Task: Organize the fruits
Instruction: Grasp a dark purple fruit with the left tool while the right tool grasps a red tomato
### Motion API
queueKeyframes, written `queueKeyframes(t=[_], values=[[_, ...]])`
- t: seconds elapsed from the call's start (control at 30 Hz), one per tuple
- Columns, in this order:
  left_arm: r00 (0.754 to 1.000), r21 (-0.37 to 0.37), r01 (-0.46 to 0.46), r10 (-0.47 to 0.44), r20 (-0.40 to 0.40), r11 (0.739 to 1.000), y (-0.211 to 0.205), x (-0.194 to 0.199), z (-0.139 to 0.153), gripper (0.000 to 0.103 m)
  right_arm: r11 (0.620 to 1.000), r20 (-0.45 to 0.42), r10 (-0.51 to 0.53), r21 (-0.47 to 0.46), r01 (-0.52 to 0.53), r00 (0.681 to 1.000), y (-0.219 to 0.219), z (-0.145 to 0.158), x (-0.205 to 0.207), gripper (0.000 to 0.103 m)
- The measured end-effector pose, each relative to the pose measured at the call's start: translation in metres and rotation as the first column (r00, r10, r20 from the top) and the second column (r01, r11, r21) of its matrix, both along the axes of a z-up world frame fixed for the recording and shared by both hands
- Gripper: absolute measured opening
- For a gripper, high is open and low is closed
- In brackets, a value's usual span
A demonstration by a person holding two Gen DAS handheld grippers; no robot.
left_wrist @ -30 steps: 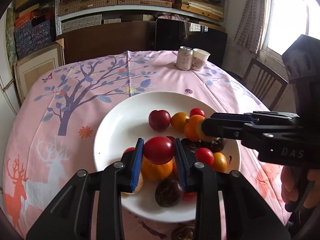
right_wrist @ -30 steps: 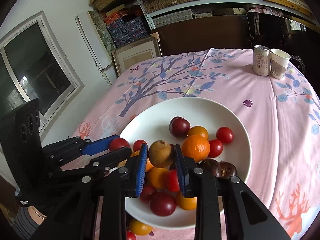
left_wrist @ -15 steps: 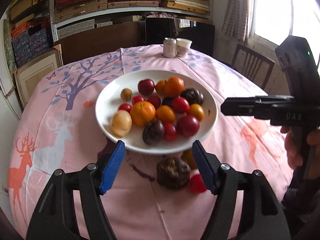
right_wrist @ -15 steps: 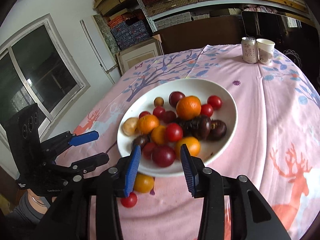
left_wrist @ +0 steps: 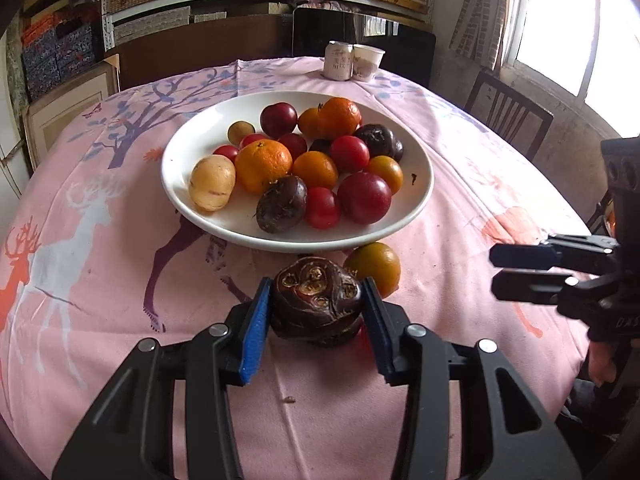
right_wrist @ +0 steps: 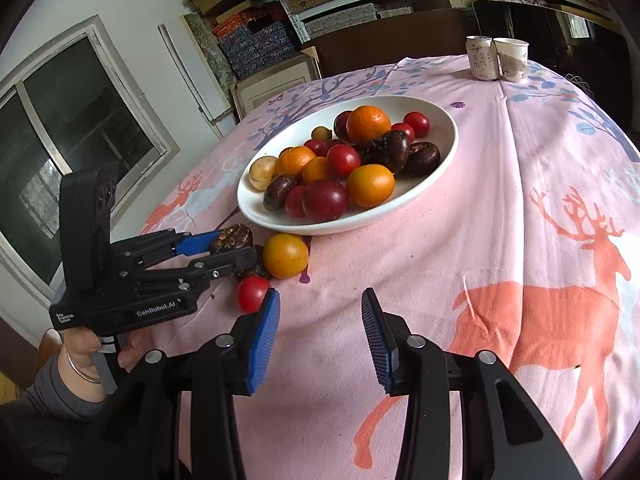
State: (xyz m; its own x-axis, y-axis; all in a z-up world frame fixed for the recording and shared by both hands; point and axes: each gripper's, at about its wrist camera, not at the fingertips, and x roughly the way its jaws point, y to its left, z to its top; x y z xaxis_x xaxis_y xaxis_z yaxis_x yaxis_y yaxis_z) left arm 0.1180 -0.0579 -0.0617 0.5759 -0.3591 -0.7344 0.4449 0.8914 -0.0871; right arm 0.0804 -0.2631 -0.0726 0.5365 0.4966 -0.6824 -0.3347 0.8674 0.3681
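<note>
A white plate (left_wrist: pixel 420 196) holds several fruits: oranges, red plums, dark wrinkled fruits and a pale yellow one. It also shows in the right wrist view (right_wrist: pixel 440 168). My left gripper (left_wrist: pixel 316 312) is shut on a dark brown wrinkled fruit (left_wrist: pixel 316 304) on the cloth in front of the plate. An orange fruit (left_wrist: pixel 374 266) lies beside it, seen too in the right wrist view (right_wrist: pixel 285 255), with a small red fruit (right_wrist: pixel 252 294) nearby. My right gripper (right_wrist: pixel 320 328) is open and empty over the cloth.
A can (left_wrist: pixel 338 60) and a paper cup (left_wrist: pixel 367 62) stand at the table's far edge. A wooden chair (left_wrist: pixel 508 116) stands at the right. Shelves with boxes line the back wall. The pink deer-print tablecloth (right_wrist: pixel 520 240) covers the round table.
Both grippers let go of their fruits on the plate and drew back. My left gripper then closed on the dark wrinkled fruit lying in front of the plate.
</note>
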Motion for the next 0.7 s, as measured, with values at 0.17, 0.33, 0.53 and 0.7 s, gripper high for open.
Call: queueKeyframes(t=[0.17, 0.33, 0.53, 0.7], values=[[0.997, -0.036, -0.023, 0.025, 0.073, 0.999, 0.017, -0.023, 0.032, 0.043, 0.99, 0.012, 0.115, -0.081, -0.114, 0.993, 0.044, -0.004, -0.004, 0.042], [0.995, -0.025, -0.038, 0.04, 0.093, 0.999, 0.024, -0.032, 0.041, 0.043, 0.978, -0.004, 0.142, -0.156, -0.141, 0.99, 0.078, -0.008, 0.007, 0.042], [0.996, -0.028, -0.043, 0.045, 0.071, 0.999, 0.029, -0.033, 0.031, 0.043, 0.973, -0.034, 0.115, -0.197, -0.12, 0.993, 0.09, -0.014, 0.019, 0.042], [0.996, -0.027, -0.048, 0.05, 0.07, 0.998, 0.029, -0.034, 0.028, 0.043, 0.982, -0.052, 0.094, -0.16, -0.101, 0.994, 0.082, -0.015, 0.021, 0.027]])
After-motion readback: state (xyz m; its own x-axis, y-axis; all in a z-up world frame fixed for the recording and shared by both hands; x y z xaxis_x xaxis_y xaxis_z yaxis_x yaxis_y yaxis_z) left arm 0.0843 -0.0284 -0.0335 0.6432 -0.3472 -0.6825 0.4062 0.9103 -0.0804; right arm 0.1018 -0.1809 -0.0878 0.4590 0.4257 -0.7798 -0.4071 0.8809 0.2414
